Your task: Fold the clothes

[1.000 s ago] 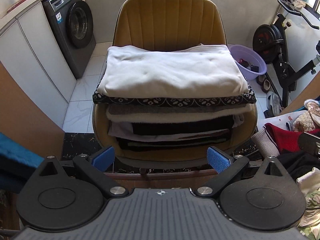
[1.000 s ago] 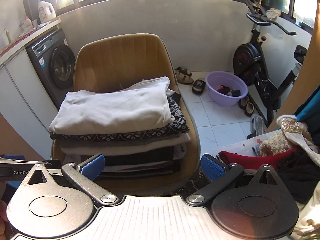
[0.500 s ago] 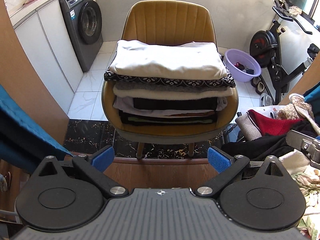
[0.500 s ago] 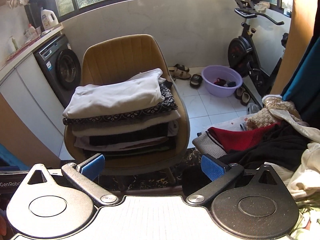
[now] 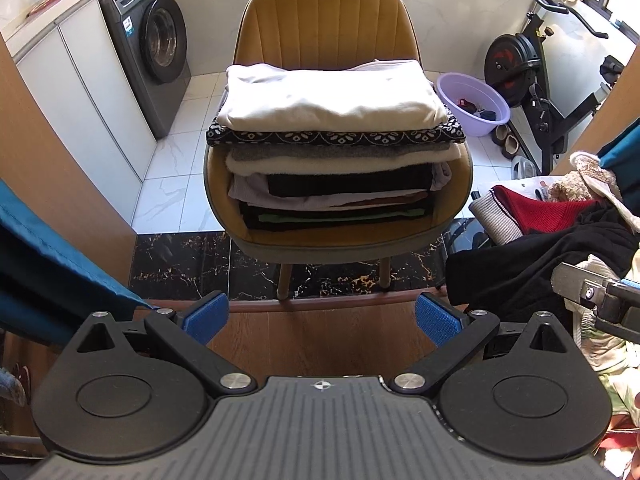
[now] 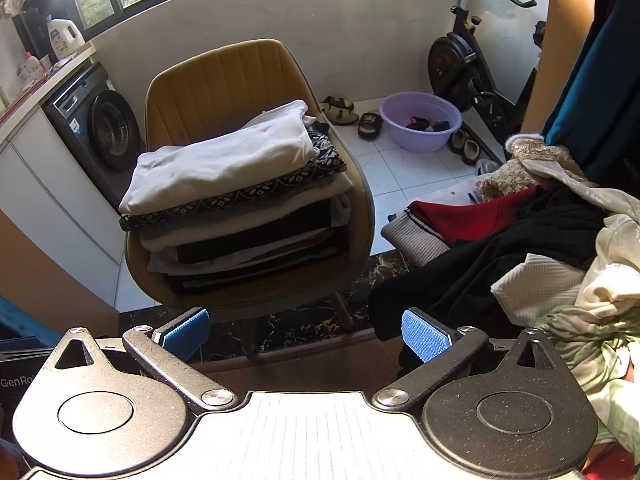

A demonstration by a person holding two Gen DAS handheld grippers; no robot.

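A stack of folded clothes (image 5: 336,148) (image 6: 236,196) rests on a mustard chair (image 5: 332,24) (image 6: 224,84), with a white garment (image 5: 332,96) on top. A heap of unfolded clothes (image 5: 552,240) (image 6: 532,248) lies to the right, with a red knit (image 6: 472,216), black fabric and pale pieces in it. My left gripper (image 5: 322,316) is open and empty, well back from the chair, above a brown wooden surface. My right gripper (image 6: 306,334) is open and empty too, facing the gap between chair and heap.
A washing machine (image 5: 152,44) and white cabinets stand at the left. A purple basin (image 5: 474,104) (image 6: 420,120), slippers and an exercise bike (image 5: 532,68) (image 6: 468,60) are at the right rear. Blue fabric (image 5: 52,264) hangs at the left edge.
Both grippers have drawn back from the chair, so the stack looks smaller and farther. More of the unfolded heap has come into the right wrist view. Both stay open.
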